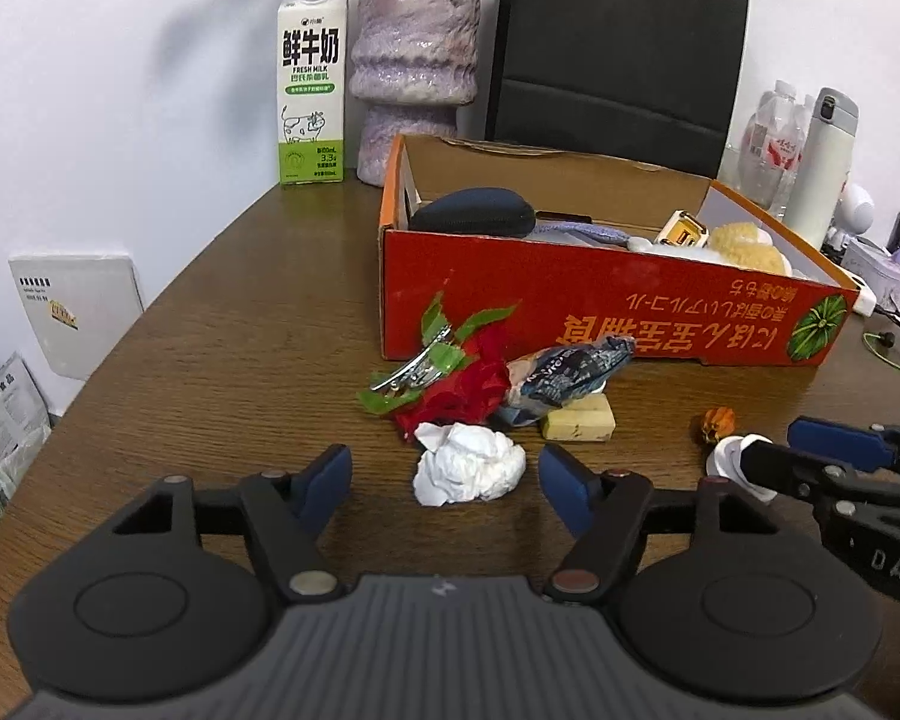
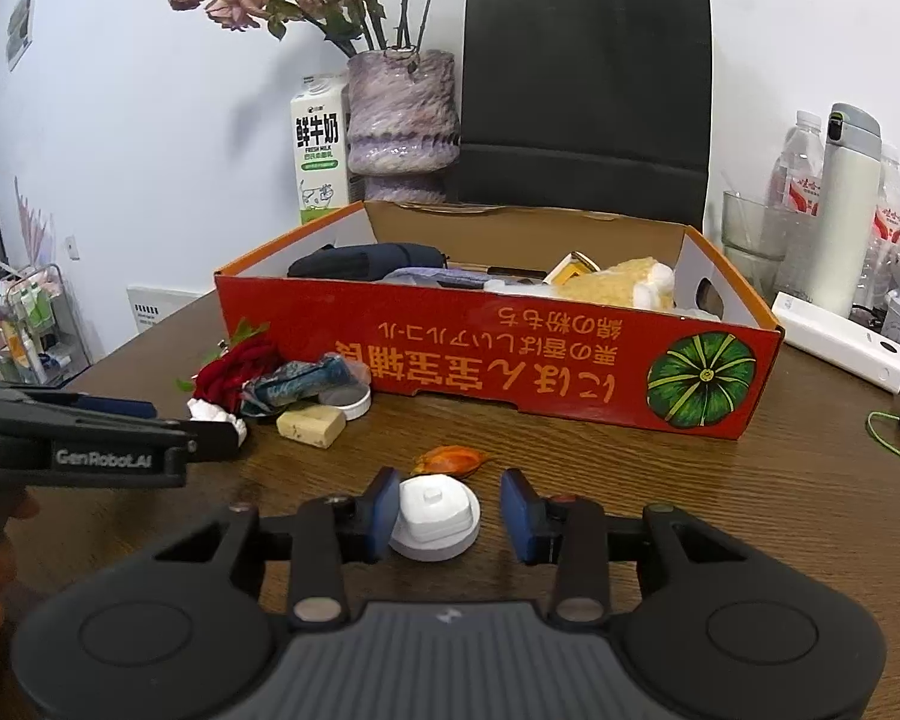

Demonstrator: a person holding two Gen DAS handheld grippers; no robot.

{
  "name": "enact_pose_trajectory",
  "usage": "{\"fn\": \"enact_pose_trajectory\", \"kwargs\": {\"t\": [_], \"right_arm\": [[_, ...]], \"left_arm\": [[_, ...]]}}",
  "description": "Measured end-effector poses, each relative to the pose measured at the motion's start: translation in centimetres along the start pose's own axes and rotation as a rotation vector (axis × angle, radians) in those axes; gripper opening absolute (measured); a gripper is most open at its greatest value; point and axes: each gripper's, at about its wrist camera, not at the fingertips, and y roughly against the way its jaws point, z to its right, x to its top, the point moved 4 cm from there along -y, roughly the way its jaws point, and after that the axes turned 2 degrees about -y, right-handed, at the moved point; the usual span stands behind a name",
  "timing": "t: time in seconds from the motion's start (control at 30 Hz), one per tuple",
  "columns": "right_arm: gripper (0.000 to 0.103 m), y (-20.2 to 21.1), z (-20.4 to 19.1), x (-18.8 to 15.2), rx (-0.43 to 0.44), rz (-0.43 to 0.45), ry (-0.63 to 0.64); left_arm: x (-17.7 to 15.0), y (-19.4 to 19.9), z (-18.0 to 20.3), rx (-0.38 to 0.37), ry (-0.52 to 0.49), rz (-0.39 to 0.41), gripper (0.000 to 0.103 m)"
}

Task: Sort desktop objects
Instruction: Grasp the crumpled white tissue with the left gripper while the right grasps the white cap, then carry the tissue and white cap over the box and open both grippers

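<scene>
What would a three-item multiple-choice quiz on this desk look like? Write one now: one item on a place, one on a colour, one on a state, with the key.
1. Where is the crumpled tissue?
A. inside the red box
B. on the table between the left gripper's fingers
C. beside the milk carton

2. What colour is the outside of the cardboard box?
A. red
B. blue
C. white

3. How does the right gripper stand?
A. shut on the white cap
B. open around the white cap
C. open over bare table

Key: 1 B, the left gripper frames the tissue on the wood. 2 A, its printed front wall is red. 3 B, the white cap lies between spread fingers, a gap on its right.
</scene>
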Motion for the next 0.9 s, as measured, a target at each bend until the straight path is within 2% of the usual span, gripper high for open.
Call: {"fn": "enact_pose_trajectory", "kwargs": {"t": [0.03, 0.07, 0.13, 0.17, 0.2, 0.23, 0.3, 0.43, 0.5, 0.53, 0.6, 0.73, 0.9], "right_arm": [[0.024, 0.0, 0.0, 0.0, 0.007, 0.0, 0.0], [0.024, 0.1, 0.0, 0.0, 0.009, 0.001, -0.001], [0.024, 0.1, -0.1, -0.1, 0.006, 0.003, 0.006], [0.023, 0.2, -0.1, -0.1, 0.007, 0.003, 0.005], [0.023, 0.3, -0.1, -0.1, 0.008, 0.004, 0.002], [0.019, 0.4, -0.1, -0.1, 0.008, 0.009, 0.0], [0.001, 0.9, 0.1, 0.1, 0.004, 0.033, -0.011], [0.0, 1.0, 0.6, 0.2, 0.002, 0.032, -0.036], [0.002, 1.0, 0.7, 0.2, 0.005, 0.035, -0.048], [0.008, 1.2, 0.7, 0.3, 0.017, 0.041, -0.053], [0.014, 1.2, 0.4, 0.4, 0.027, 0.048, -0.046], [0.017, 0.2, -0.2, 0.2, 0.037, 0.007, -0.028], [0.024, 0.0, -0.6, 0.1, 0.037, 0.007, -0.023]], "left_arm": [[0.0, -0.3, 0.1, 0.004, 0.006, -0.009, 0.066], [0.1, -0.4, 0.4, 0.015, -0.003, -0.006, 0.064], [0.1, -0.5, 1.0, 0.026, -0.029, -0.002, 0.048], [0.1, -0.5, 1.3, 0.028, -0.038, 0.001, 0.034], [0.1, -0.5, 1.4, 0.02, -0.044, 0.002, 0.029], [0.1, -0.4, 1.5, 0.01, -0.045, 0.002, 0.028], [0.0, -0.2, 1.7, 0.005, -0.05, 0.005, 0.026], [-0.1, 0.0, 1.7, -0.004, -0.042, 0.01, 0.026], [-0.1, 0.0, 1.7, -0.009, -0.036, 0.007, 0.026], [-0.1, 0.1, 1.7, -0.011, -0.031, 0.008, 0.026], [-0.1, 0.2, 1.6, -0.015, -0.024, 0.01, 0.026], [-0.1, 0.3, 1.6, -0.021, -0.017, 0.01, 0.027], [-0.3, 0.3, 1.8, -0.029, -0.015, 0.006, 0.027]]}}
